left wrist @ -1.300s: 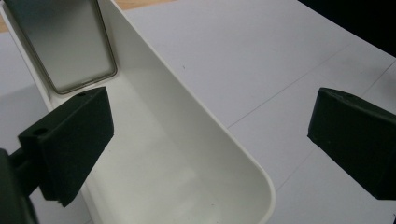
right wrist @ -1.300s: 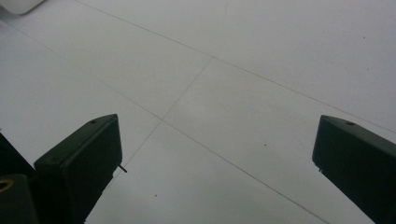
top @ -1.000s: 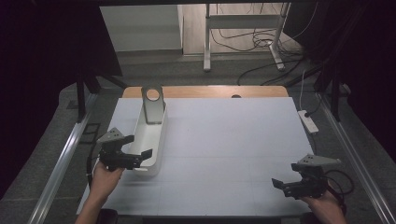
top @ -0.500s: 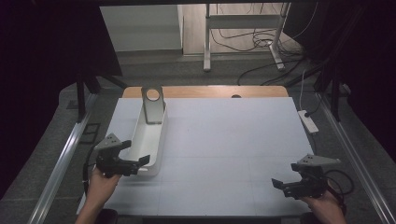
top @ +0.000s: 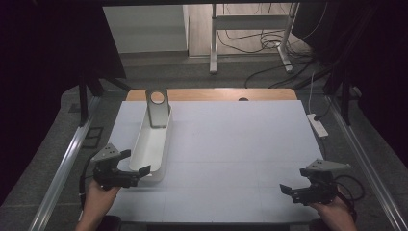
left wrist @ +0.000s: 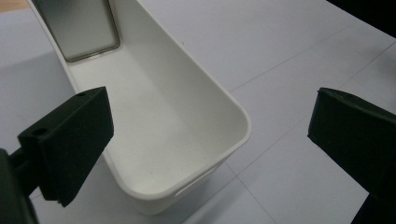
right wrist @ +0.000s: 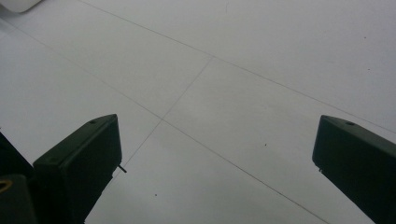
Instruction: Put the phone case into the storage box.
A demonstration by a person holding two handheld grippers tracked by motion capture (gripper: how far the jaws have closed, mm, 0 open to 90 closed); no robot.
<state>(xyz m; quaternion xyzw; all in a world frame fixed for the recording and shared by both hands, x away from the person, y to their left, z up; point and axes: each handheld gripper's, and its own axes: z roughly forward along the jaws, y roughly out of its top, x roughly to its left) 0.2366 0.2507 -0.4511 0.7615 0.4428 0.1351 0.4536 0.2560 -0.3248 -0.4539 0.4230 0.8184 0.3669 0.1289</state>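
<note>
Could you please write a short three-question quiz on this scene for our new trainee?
1. True or false: the left hand-held gripper is shut on the white tray.
2. What leans at the tray's far end? A) a grey metal plate with a round hole, B) a red cup, C) a sponge.
3. Which hand-held gripper is nearer the tray?

Key
1. False: its jaws stand open at the tray's near end.
2. A, the grey metal plate.
3. The left; the right hand-held gripper rests open over the bare table.
</note>
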